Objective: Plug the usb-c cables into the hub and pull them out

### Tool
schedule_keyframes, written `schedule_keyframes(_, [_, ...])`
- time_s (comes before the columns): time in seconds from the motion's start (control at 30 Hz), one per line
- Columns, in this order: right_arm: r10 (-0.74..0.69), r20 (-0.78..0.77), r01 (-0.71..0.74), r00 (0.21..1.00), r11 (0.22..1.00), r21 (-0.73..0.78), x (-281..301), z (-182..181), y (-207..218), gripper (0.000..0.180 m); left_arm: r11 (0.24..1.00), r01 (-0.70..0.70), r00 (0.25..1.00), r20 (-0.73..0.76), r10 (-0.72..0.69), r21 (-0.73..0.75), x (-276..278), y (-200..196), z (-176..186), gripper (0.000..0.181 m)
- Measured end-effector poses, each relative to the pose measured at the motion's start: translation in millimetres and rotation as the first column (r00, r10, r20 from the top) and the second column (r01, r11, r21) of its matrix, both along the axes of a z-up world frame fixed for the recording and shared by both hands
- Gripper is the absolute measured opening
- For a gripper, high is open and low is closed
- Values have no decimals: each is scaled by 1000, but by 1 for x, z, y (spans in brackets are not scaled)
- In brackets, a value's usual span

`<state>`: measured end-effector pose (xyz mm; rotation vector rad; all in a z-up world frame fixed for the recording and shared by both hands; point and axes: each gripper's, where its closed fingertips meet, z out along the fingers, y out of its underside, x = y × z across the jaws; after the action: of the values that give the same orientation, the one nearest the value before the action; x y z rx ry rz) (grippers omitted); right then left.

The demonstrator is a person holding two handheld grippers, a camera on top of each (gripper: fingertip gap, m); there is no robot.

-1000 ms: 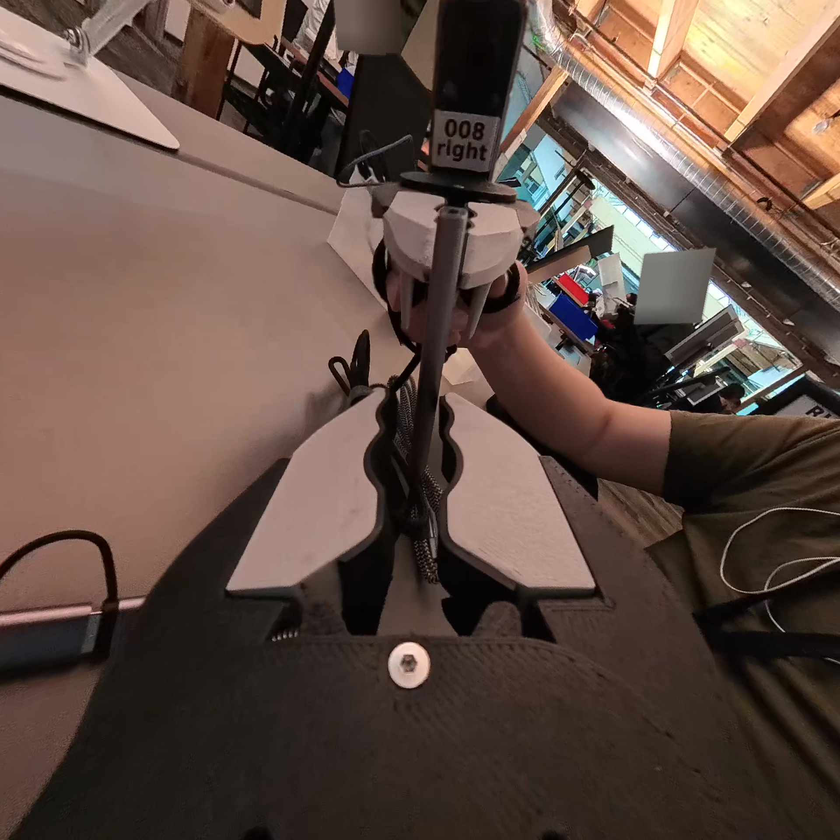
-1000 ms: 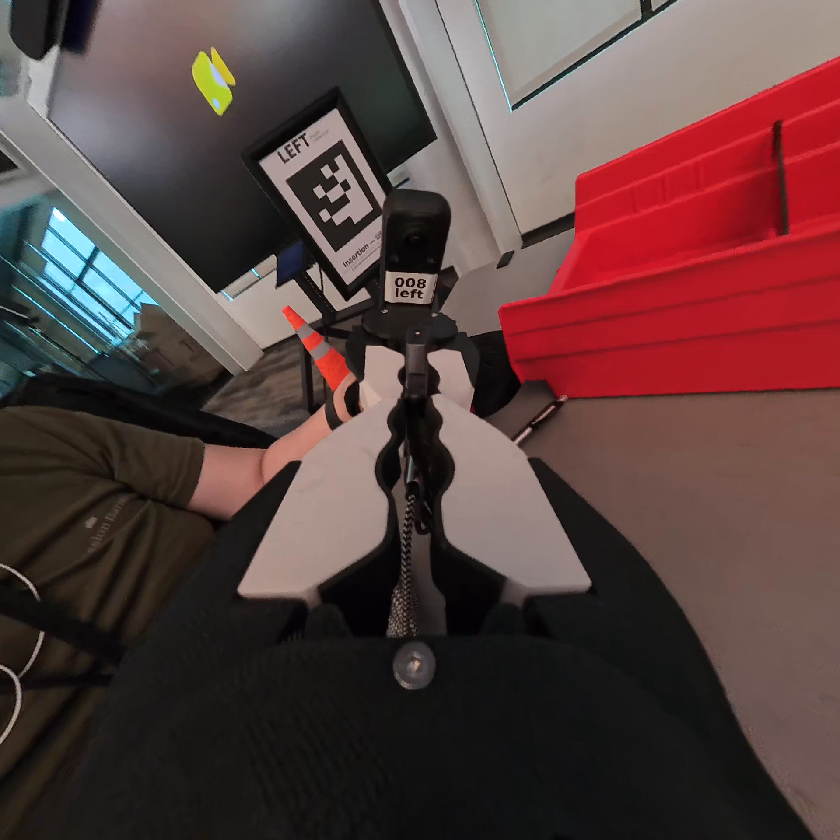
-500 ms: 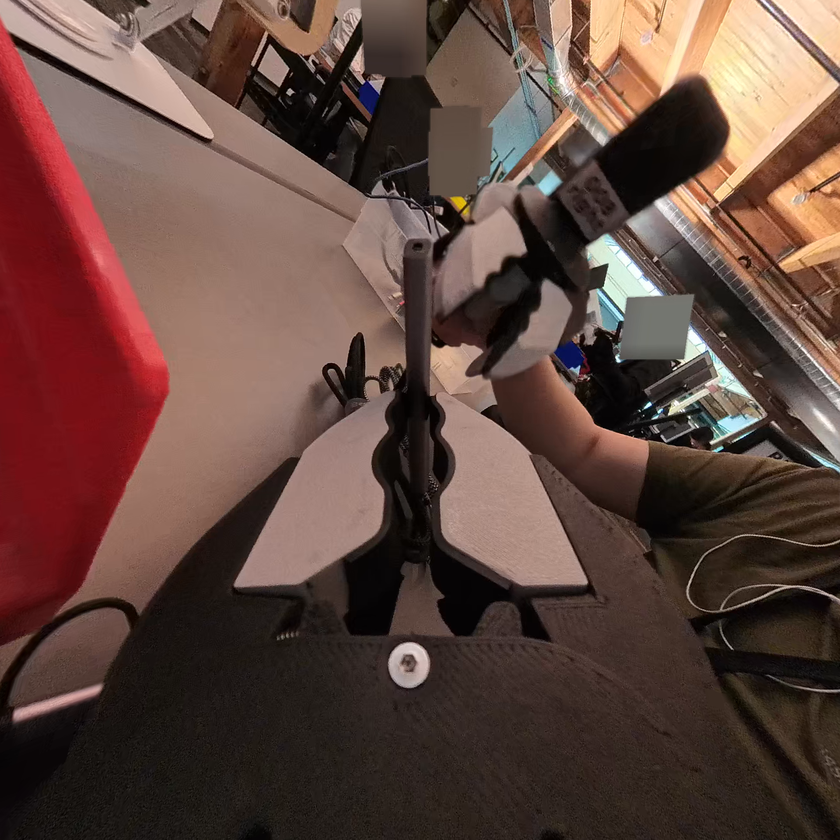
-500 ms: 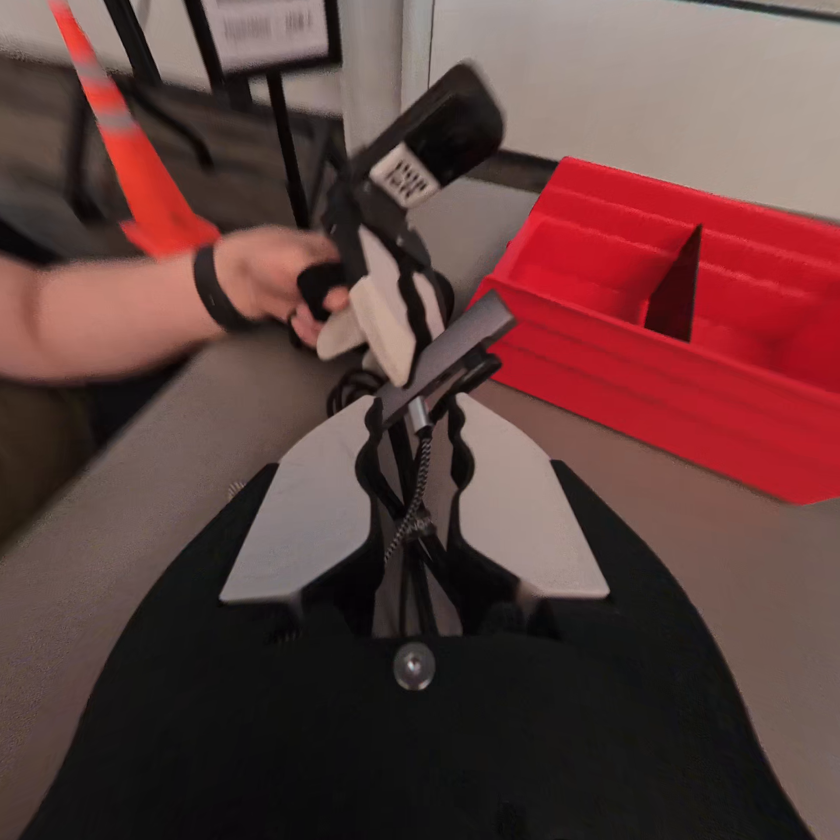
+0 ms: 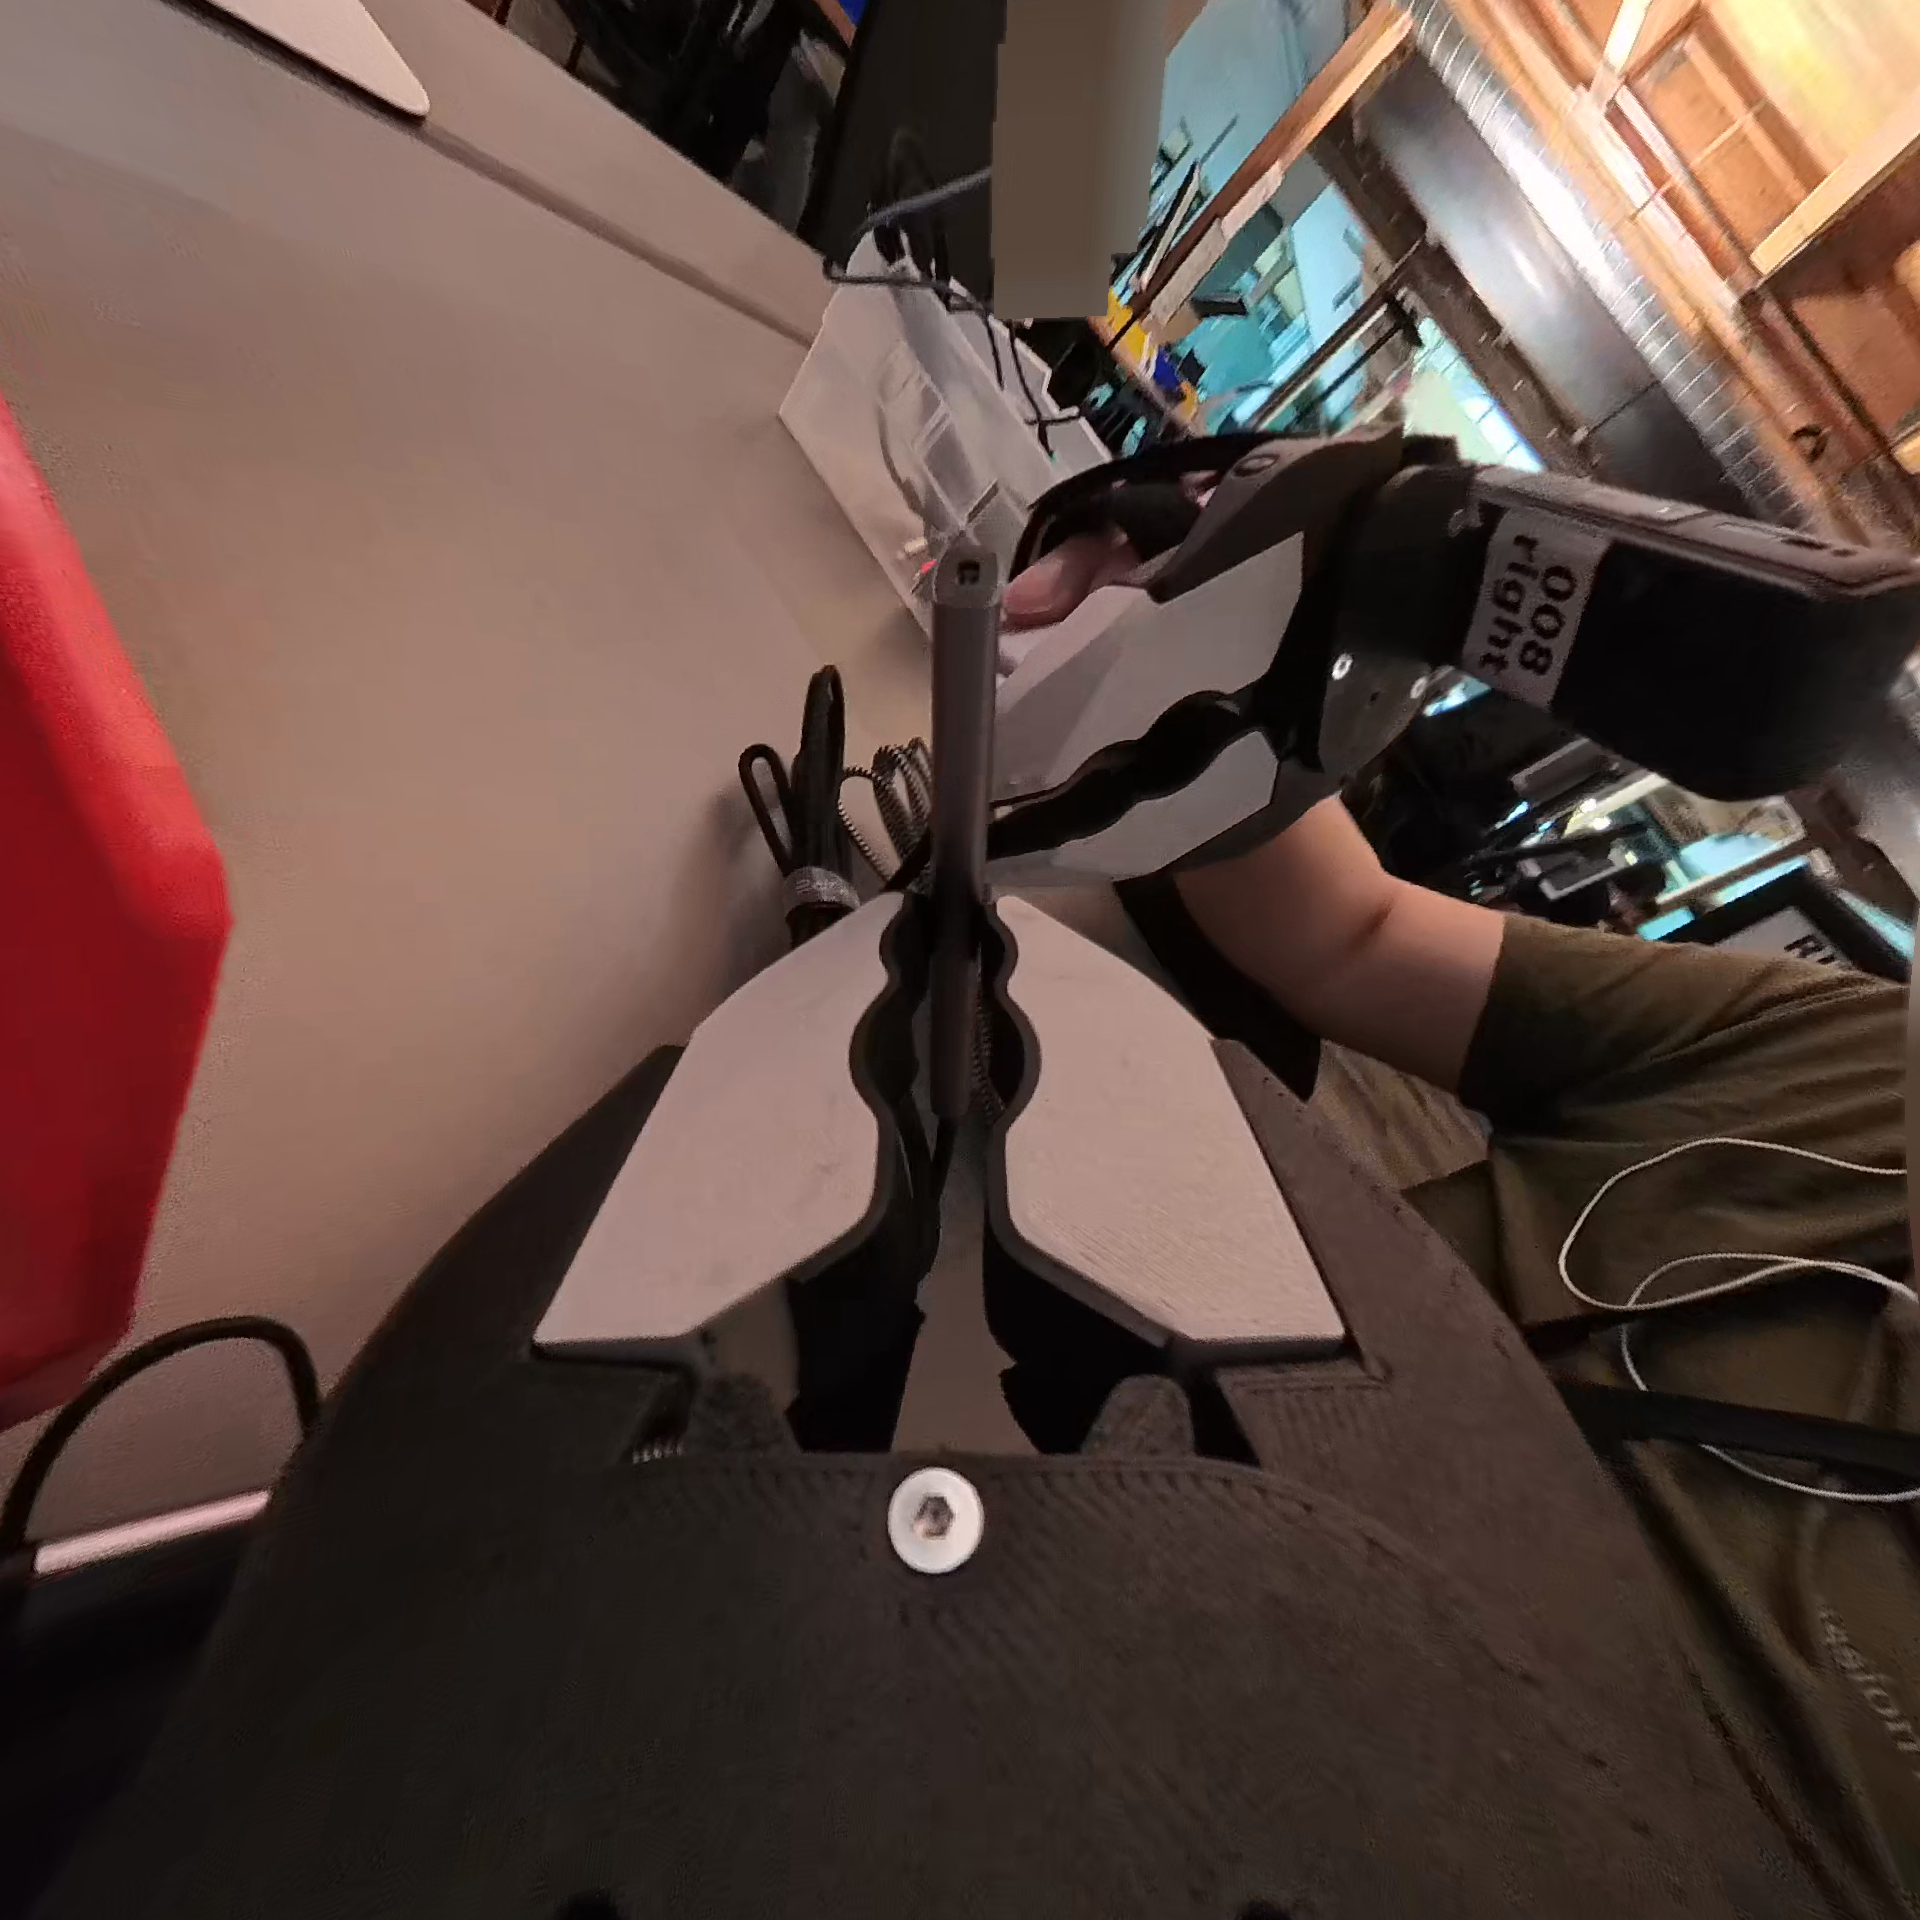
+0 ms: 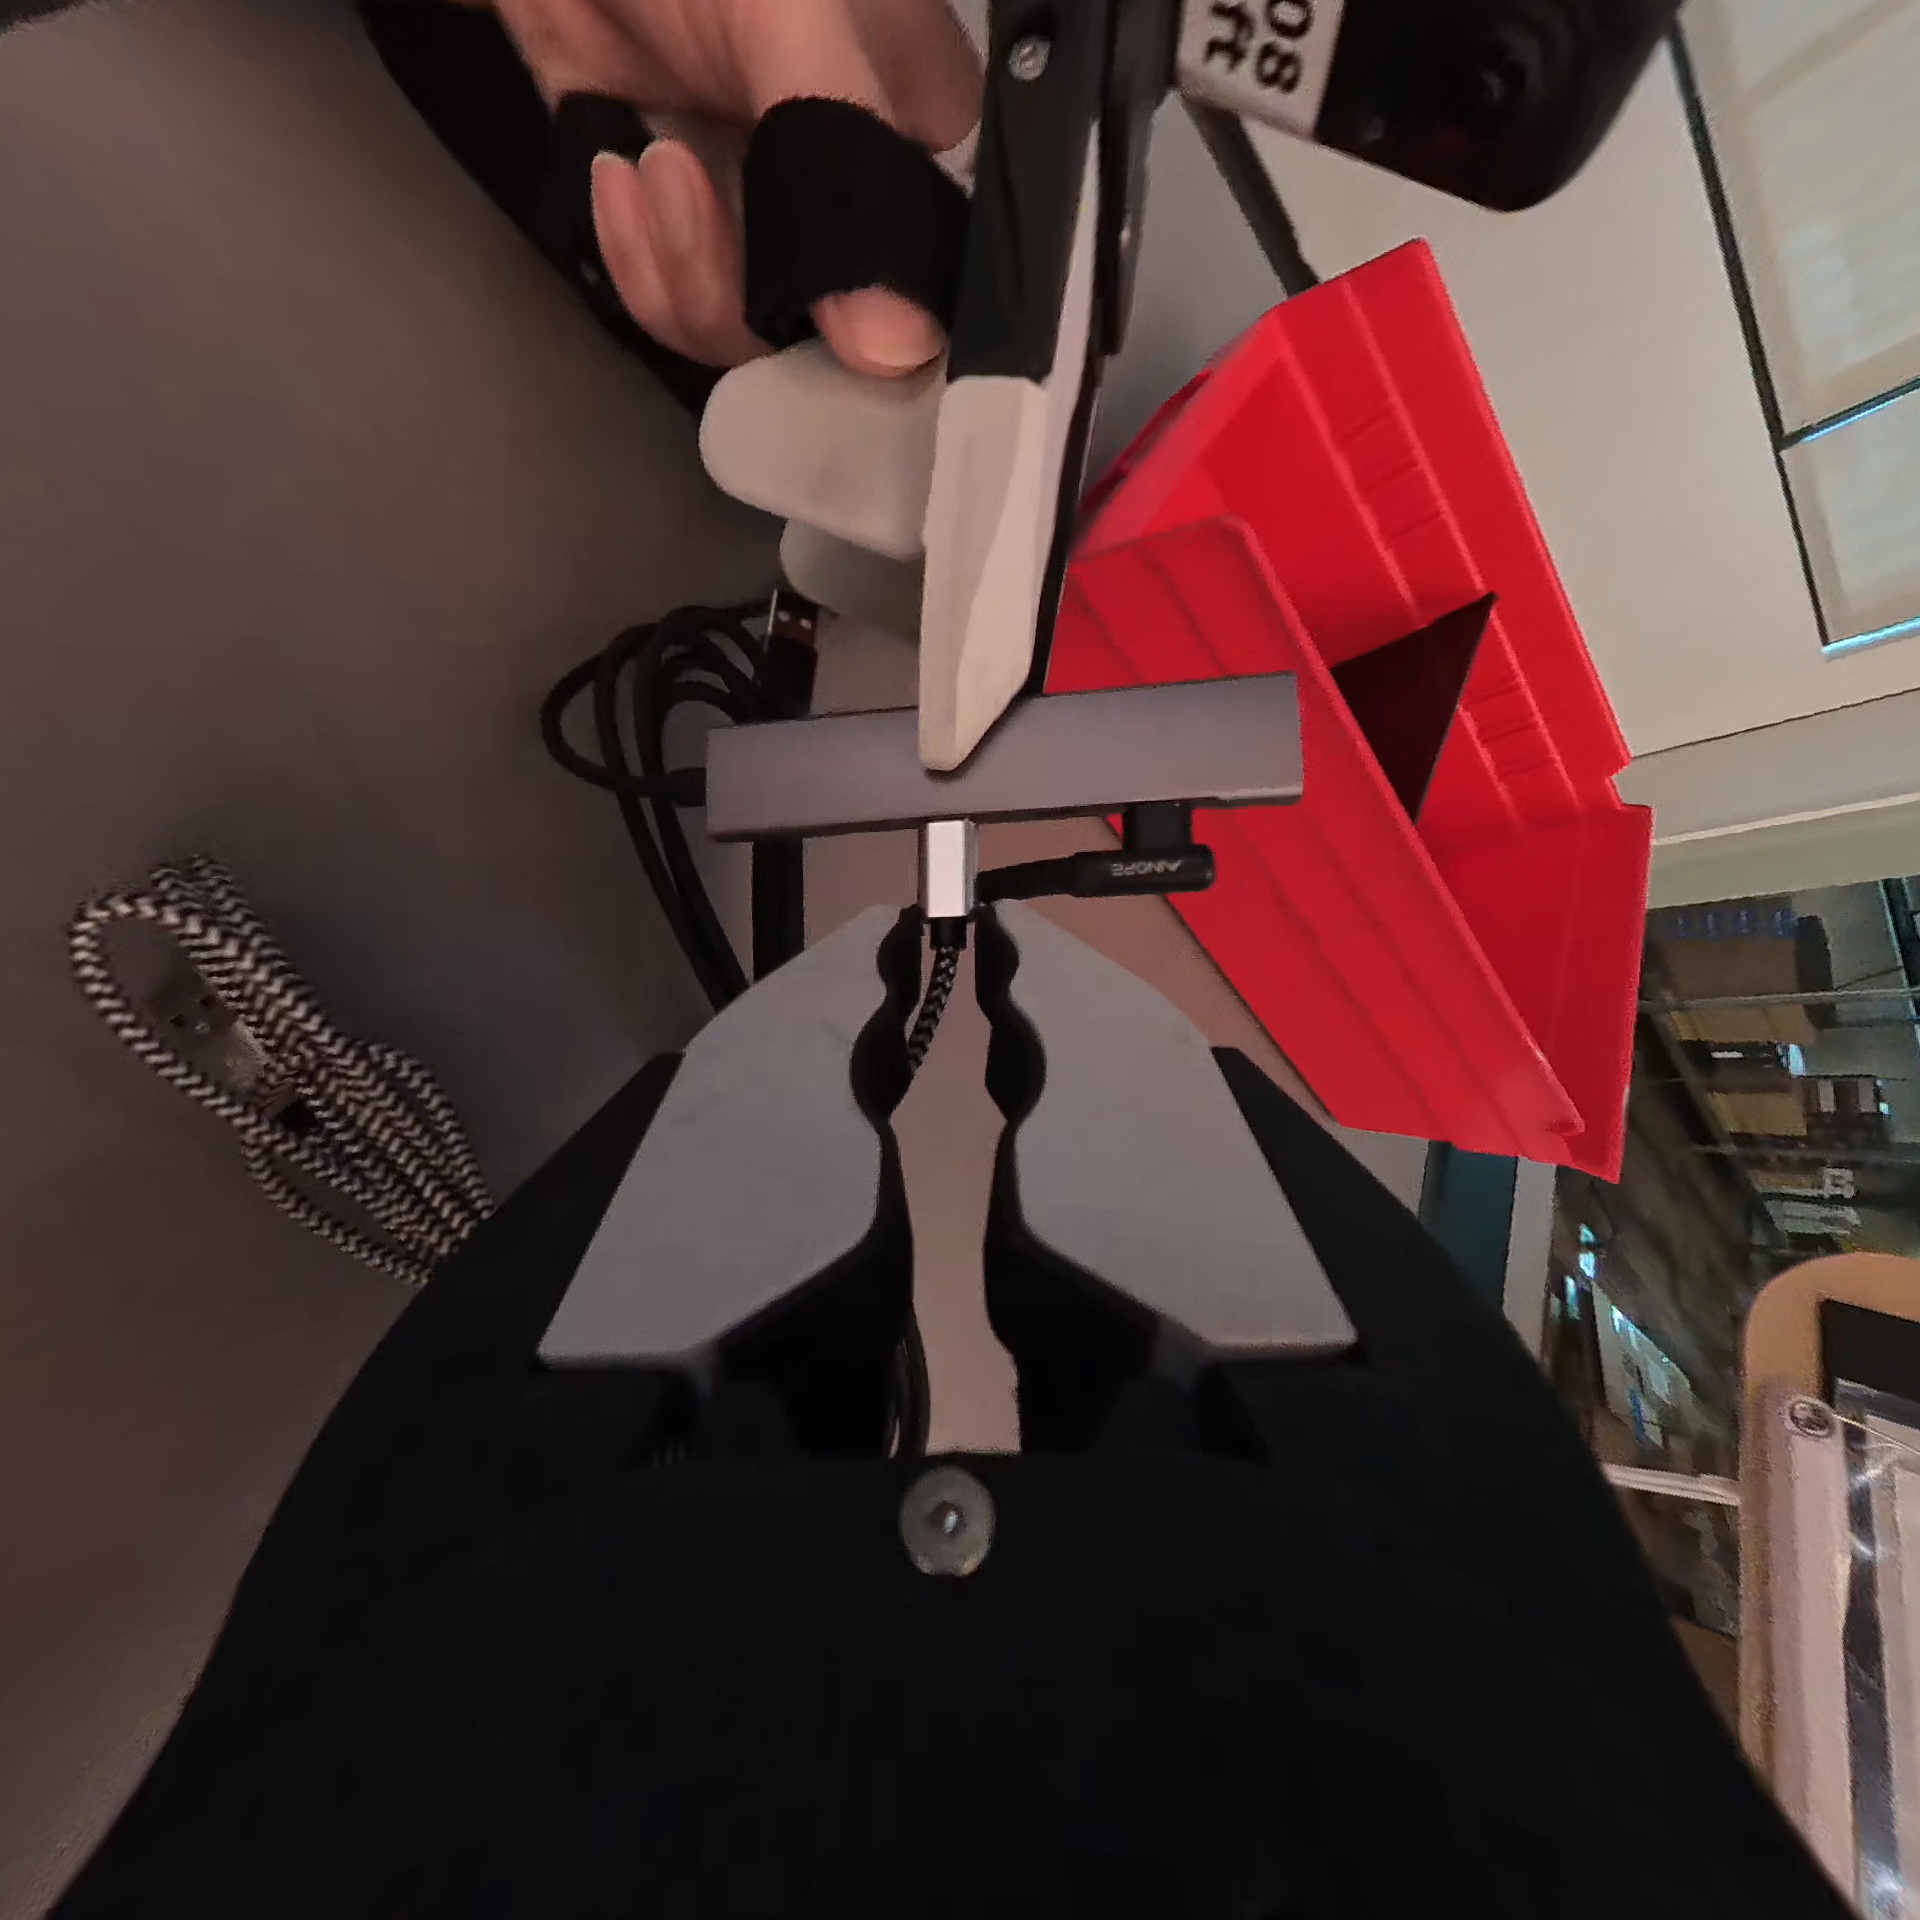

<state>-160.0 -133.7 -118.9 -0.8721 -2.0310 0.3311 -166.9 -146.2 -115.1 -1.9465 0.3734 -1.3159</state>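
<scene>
My left gripper (image 5: 948, 914) is shut on the grey USB hub (image 5: 961, 790), which stands edge-on out of its fingertips. In the right wrist view the hub (image 6: 1143, 743) lies crosswise, clamped from above by the left gripper (image 6: 951, 753). My right gripper (image 6: 948, 920) is shut on a black-and-white braided cable (image 6: 930, 1013) just behind its silver USB-C plug (image 6: 948, 862), whose tip meets the hub's near edge. A black angled plug (image 6: 1153, 831) sits in the hub to the right. The right gripper (image 5: 1039, 810) also shows in the left wrist view, beside the hub.
A red bin (image 6: 1351, 831) stands right behind the hub and also shows at the left of the left wrist view (image 5: 94, 935). The braided cable's coil (image 6: 270, 1060) and a black cable bundle (image 6: 665, 727) lie on the grey table (image 5: 416, 520). A clear plastic box (image 5: 914, 416) lies farther back. My left and right fingertips are right by each other.
Both grippers have turned relative to each other. The right gripper has swung from facing the hub's end to its long side, and the silver plug now meets the hub's edge.
</scene>
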Motion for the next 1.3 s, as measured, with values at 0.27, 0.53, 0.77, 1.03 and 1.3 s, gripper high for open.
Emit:
schedule_keyframes(0.27, [1,27,1,1000,998,-61,1,-7,0,11,1000,5,1000,-15,-5,13,1,0,-4,9])
schedule_keyframes(0.53, [-59,-72,6,996,815,-579,15,51,-2,29,970,136,983,-148,-107,201,18,-15,17,9])
schedule_keyframes(0.77, [-36,48,60,998,516,-854,5,46,-21,31,938,212,954,-264,-139,274,37,-22,24,9])
schedule_keyframes(1.03, [20,37,23,999,471,-882,7,47,-25,9,924,127,982,-179,-65,361,33,-15,33,12])
schedule_keyframes(1.3, [-193,-7,74,981,408,-910,22,66,25,9,689,-332,929,98,357,644,-30,-9,79,65])
